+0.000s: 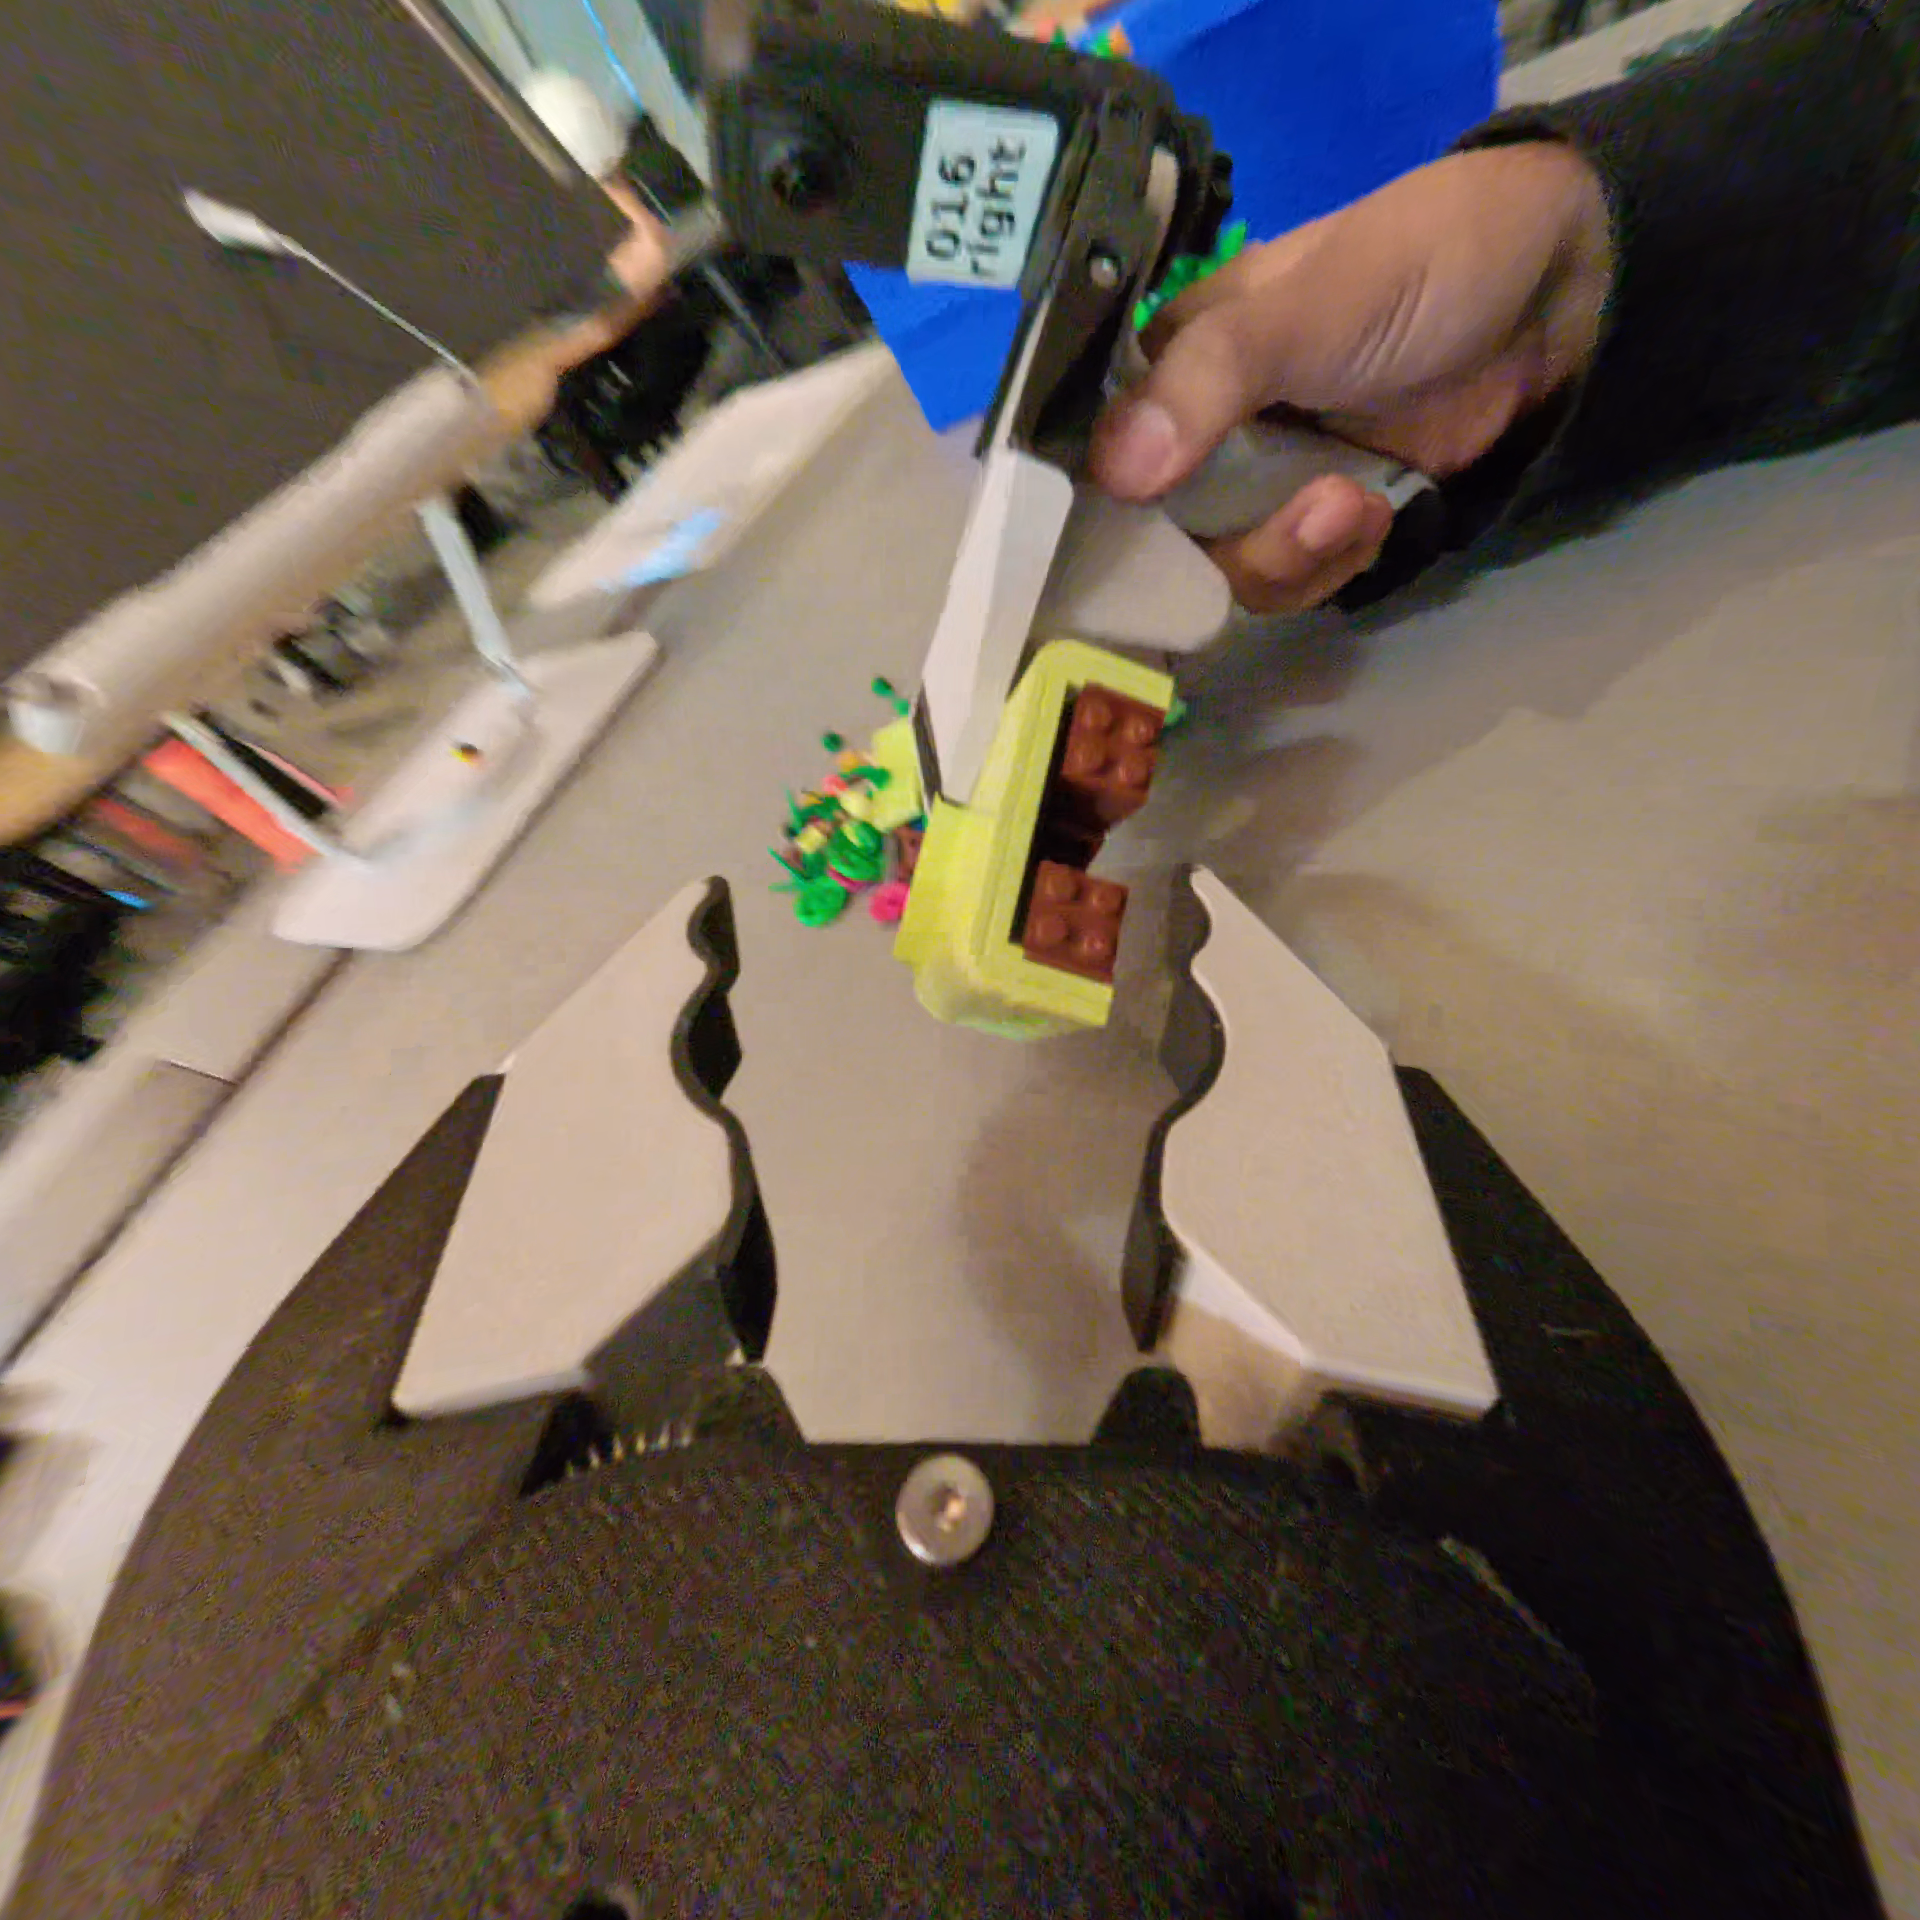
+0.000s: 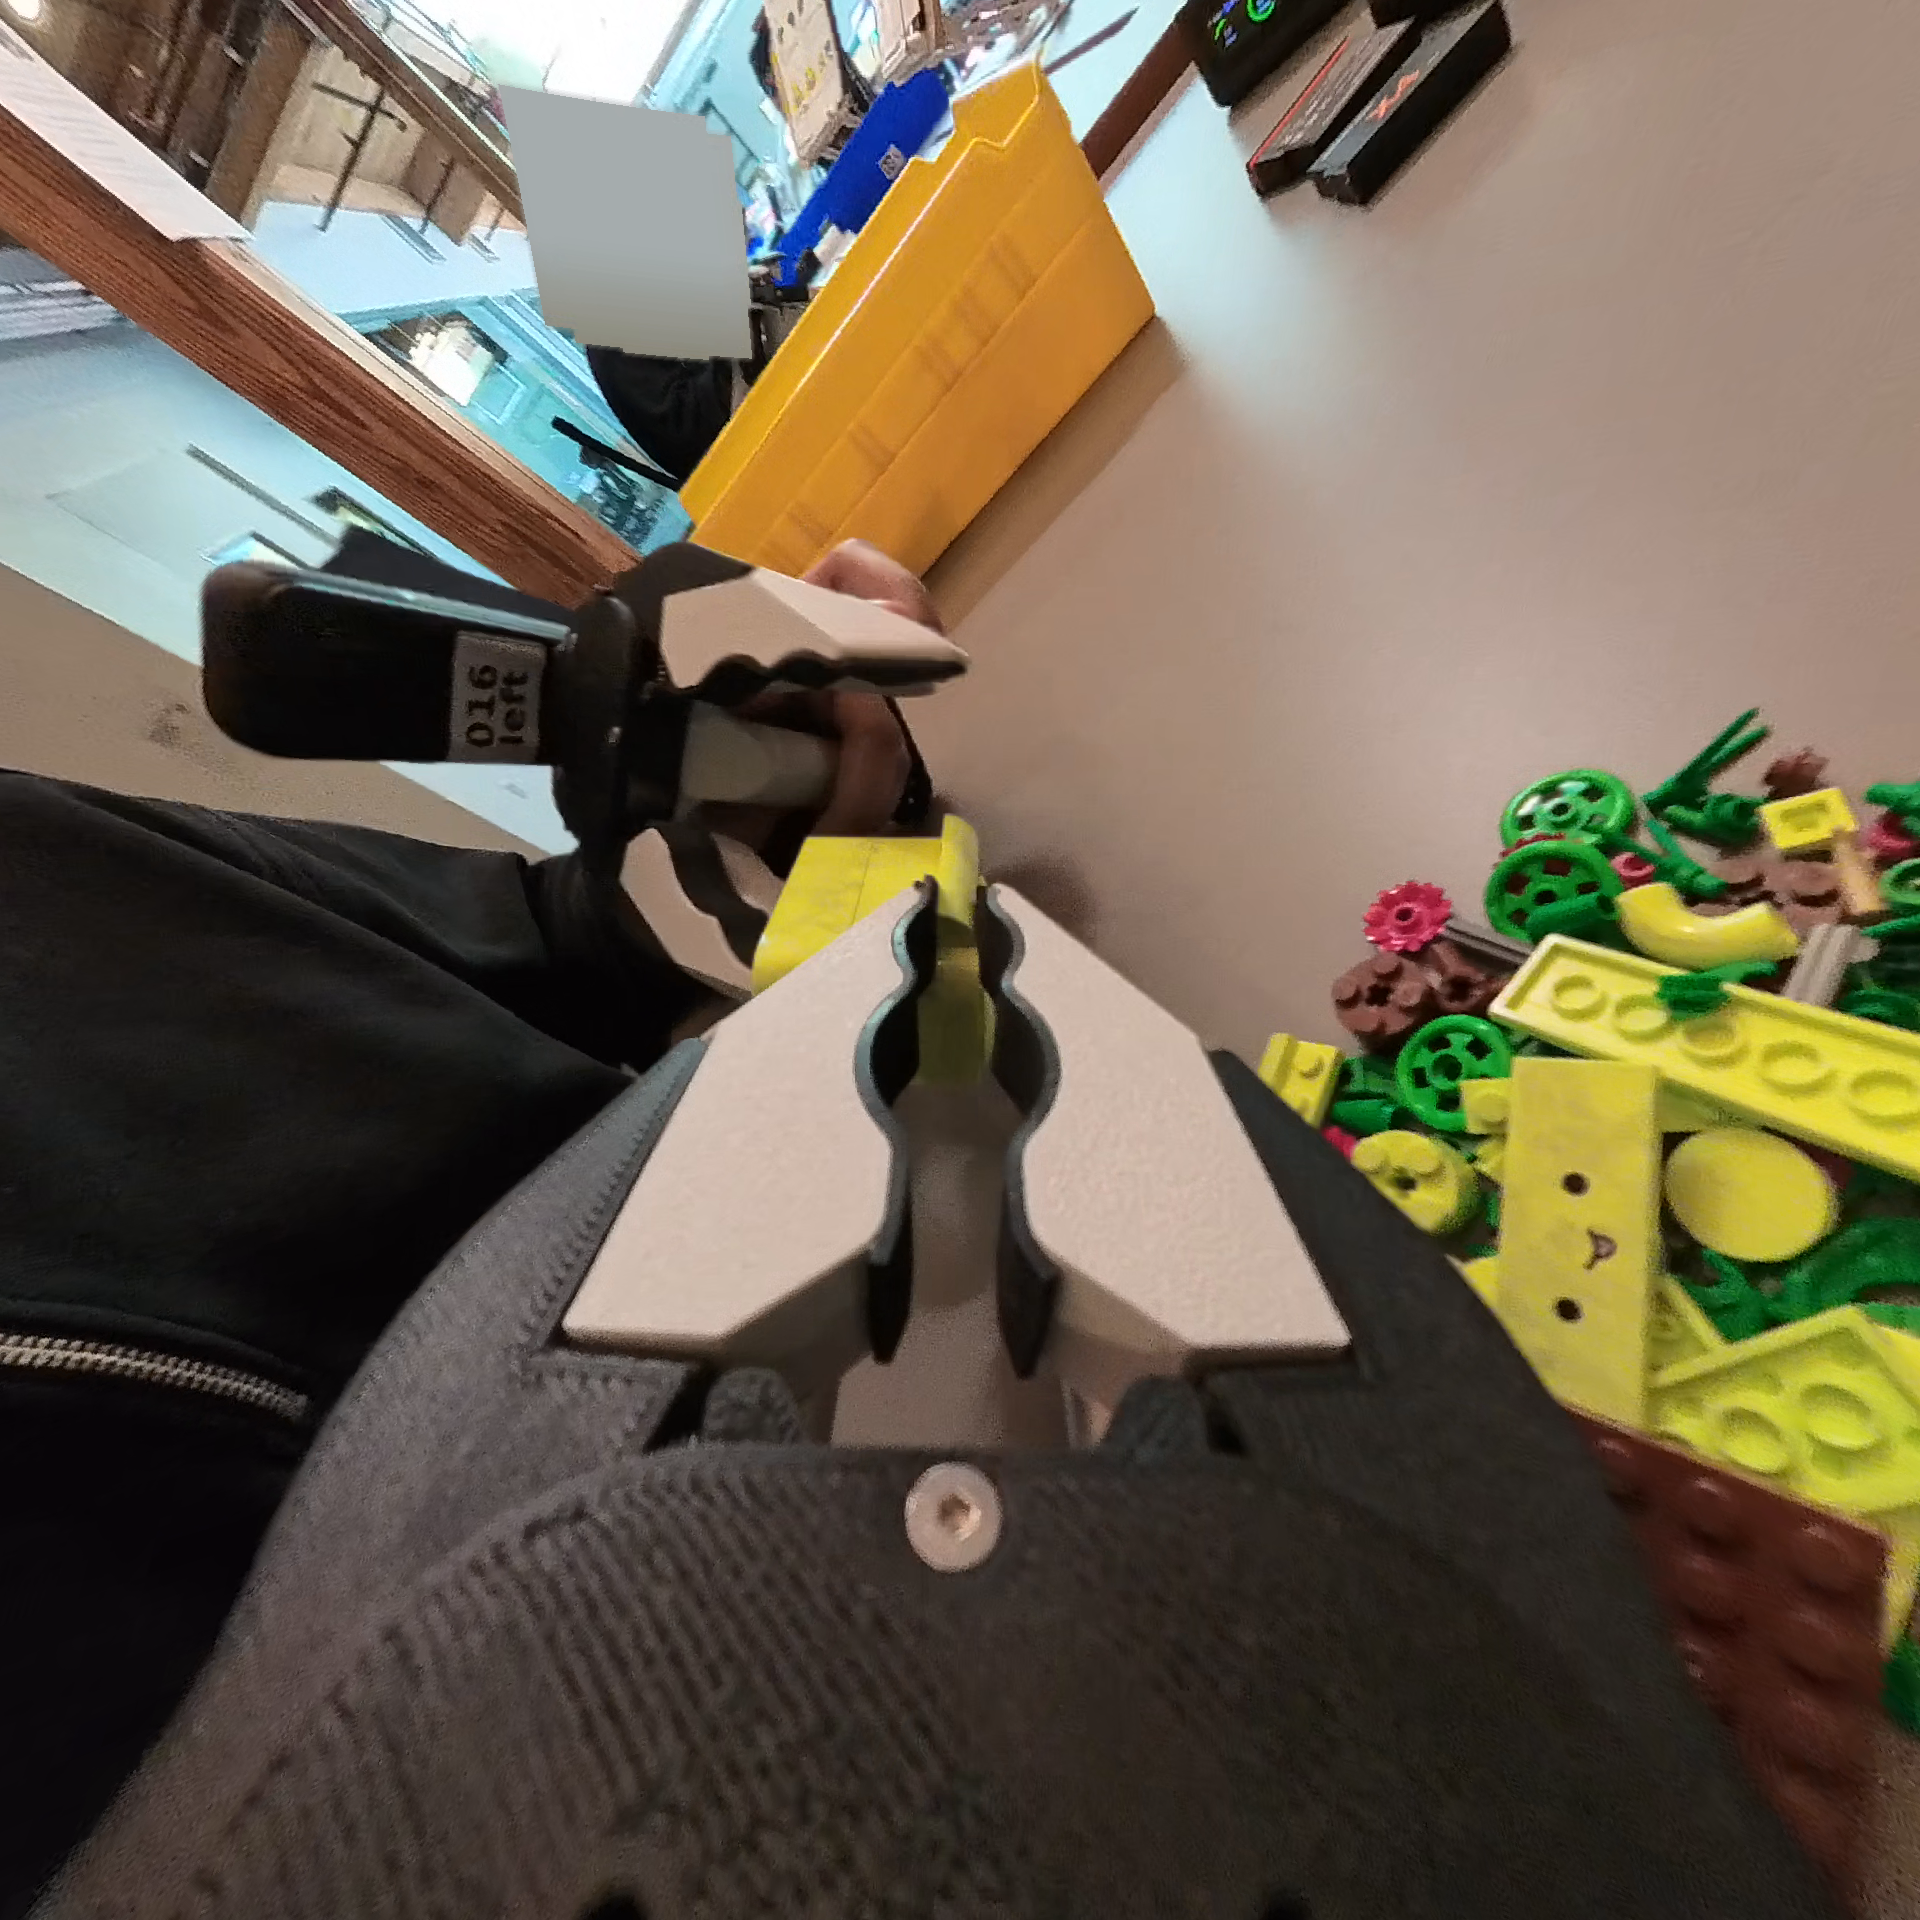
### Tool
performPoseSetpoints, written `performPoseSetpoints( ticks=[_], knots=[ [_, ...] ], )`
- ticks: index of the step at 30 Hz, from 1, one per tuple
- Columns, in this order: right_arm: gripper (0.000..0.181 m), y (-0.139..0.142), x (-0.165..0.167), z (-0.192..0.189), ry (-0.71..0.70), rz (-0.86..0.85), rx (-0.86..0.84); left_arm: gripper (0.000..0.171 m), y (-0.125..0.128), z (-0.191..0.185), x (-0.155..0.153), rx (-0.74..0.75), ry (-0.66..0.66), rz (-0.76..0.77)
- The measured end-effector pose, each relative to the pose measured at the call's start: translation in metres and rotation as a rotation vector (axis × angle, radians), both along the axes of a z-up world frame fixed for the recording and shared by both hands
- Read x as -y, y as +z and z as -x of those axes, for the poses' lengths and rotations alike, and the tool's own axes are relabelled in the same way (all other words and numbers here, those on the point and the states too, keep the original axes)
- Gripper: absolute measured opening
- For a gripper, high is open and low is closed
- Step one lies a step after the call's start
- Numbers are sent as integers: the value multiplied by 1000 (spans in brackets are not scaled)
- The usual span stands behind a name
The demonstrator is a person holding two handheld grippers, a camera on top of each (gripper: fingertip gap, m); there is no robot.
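Observation:
My right gripper (image 2: 954,906) is shut on a lime-yellow brick frame (image 2: 951,1023) and holds it in the air. In the left wrist view the right gripper (image 1: 1029,717) comes down from above in a person's hand (image 1: 1382,343). It grips the upper end of the frame (image 1: 966,935), which has brown studded bricks (image 1: 1075,920) set inside. My left gripper (image 1: 956,894) is open and empty. Its fingertips are just short of the frame, one on each side. It also shows in the right wrist view (image 2: 852,821), open, beside the frame.
A pile of lime, green, pink and brown brick parts (image 2: 1662,1091) lies on the beige table (image 2: 1455,520), with a brown studded plate (image 2: 1745,1621) beside it. A yellow bin (image 2: 935,343) and black boxes (image 2: 1371,114) stand farther off. A blue bin (image 1: 1330,125) is behind. My two grippers' fingertips are within a few centimetres of each other.

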State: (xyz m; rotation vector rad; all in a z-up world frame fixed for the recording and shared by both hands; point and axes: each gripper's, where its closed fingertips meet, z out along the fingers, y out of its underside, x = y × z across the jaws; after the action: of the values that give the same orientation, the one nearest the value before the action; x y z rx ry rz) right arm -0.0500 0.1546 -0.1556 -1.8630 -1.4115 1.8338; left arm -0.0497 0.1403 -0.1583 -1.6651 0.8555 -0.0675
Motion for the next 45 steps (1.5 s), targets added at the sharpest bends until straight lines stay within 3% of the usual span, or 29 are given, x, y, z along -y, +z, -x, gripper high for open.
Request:
performPoseSetpoints(
  ticks=[2,7,12,16,20,24,35,41,45],
  knots=[
    [5,2,3,0,11,57,-2,74,-3,-1,1,5,-13,37],
    [5,12,1,-1,7,202,-30,31,11,-5,3,-44,-15,-119],
    [5,11,-2,-2,3,198,-31,31,13,-5,3,8,-28,-59],
    [24,11,-20,-2,-77,-56,-55,30,1,2,2,-46,-14,15],
    [21,24,-7,-4,-24,-248,-132,31,-7,1,7,-61,-40,91],
    [13,17,13,-2,53,-353,-134,31,-14,-2,11,-74,-74,159],
    [4,-10,34,-4,188,-297,-25,31,-35,-6,19,-147,-132,252],
    [1,-13,38,-6,217,-111,22,31,-39,-9,24,-133,-172,287],
    [0,-14,38,-5,207,-174,28,31,-42,-9,26,-126,-179,310]
  ],
)
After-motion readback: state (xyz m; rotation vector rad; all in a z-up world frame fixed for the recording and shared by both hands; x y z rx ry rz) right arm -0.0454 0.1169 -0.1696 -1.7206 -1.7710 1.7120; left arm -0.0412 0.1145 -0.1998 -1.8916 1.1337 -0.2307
